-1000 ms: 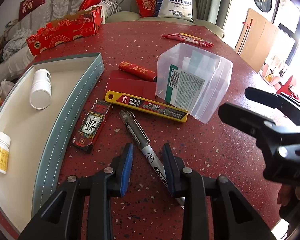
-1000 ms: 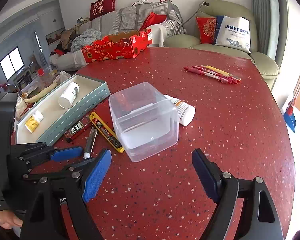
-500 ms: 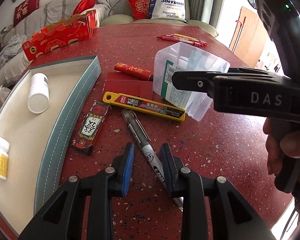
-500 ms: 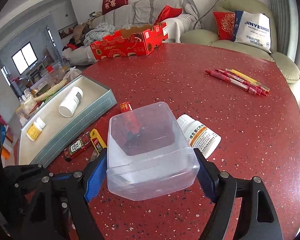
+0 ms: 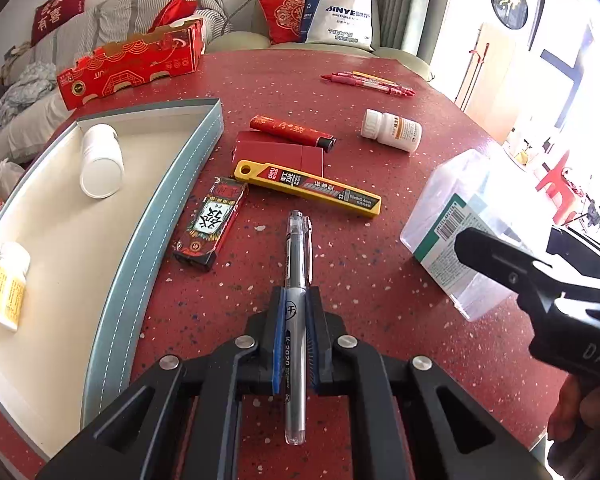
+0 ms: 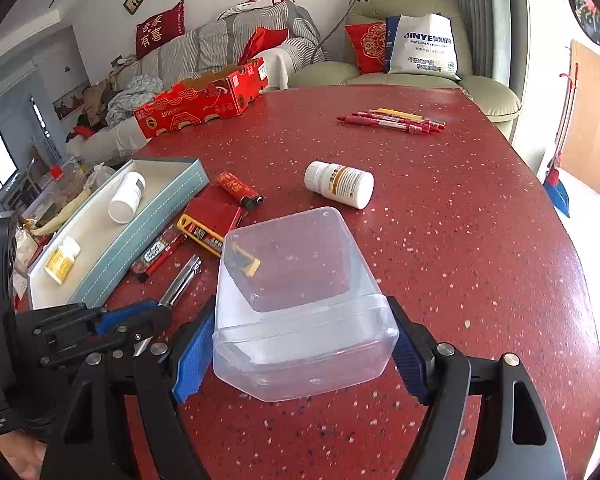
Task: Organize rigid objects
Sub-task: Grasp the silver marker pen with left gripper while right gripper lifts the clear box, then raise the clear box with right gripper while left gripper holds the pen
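Pen gripped, box gripped — the step in hand looks like loading the pen into the clear box.

The left tongs [image 5: 296, 340] are clenched on the gel pen [image 5: 298, 264], which runs along the fingers toward 12 o'clock, low over the red counter [image 5: 380, 92]. The right tongs [image 6: 300, 344] grasp the clear plastic box [image 6: 300, 304] by its two sides, tilted with its opening toward the wrist camera; from the left wrist it sits at 3 o'clock. Next, I judge, the pen must be carried over to the box mouth and released inside — the blade case [image 5: 308, 188] and lighter [image 5: 292, 132] wait at 12 o'clock.
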A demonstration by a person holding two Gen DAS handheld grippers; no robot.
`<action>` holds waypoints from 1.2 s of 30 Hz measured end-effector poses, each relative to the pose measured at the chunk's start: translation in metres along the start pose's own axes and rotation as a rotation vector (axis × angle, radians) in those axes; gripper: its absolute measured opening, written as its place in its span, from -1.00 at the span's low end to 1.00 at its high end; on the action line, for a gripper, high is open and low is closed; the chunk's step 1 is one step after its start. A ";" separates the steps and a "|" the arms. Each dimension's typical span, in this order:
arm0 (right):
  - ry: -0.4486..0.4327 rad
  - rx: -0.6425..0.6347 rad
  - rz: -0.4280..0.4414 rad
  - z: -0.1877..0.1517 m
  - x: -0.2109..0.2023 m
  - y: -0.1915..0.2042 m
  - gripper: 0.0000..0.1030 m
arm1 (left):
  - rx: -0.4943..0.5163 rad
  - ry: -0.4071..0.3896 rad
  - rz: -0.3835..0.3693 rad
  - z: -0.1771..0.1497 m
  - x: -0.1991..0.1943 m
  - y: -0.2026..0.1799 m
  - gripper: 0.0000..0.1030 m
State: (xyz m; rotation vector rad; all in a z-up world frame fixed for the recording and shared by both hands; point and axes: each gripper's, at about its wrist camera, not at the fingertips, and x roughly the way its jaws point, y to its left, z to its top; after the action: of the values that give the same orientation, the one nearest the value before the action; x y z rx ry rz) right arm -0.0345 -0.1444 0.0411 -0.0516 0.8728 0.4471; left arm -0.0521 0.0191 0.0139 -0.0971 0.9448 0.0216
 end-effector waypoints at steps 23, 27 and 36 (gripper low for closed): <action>-0.058 -0.011 -0.076 -0.027 -0.009 0.025 0.41 | 0.014 -0.039 -0.019 -0.030 -0.019 0.007 -0.80; -0.062 -0.026 -0.103 -0.037 -0.011 0.032 0.41 | 0.046 -0.050 0.011 -0.037 -0.023 0.002 -0.80; -0.079 -0.043 -0.101 -0.062 -0.031 0.046 0.41 | 0.049 -0.048 0.045 -0.044 -0.027 0.000 -0.80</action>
State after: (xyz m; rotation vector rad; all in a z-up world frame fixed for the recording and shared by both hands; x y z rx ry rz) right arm -0.1150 -0.1277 0.0307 -0.1160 0.7791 0.3708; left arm -0.1035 0.0153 0.0103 -0.0303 0.8989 0.0418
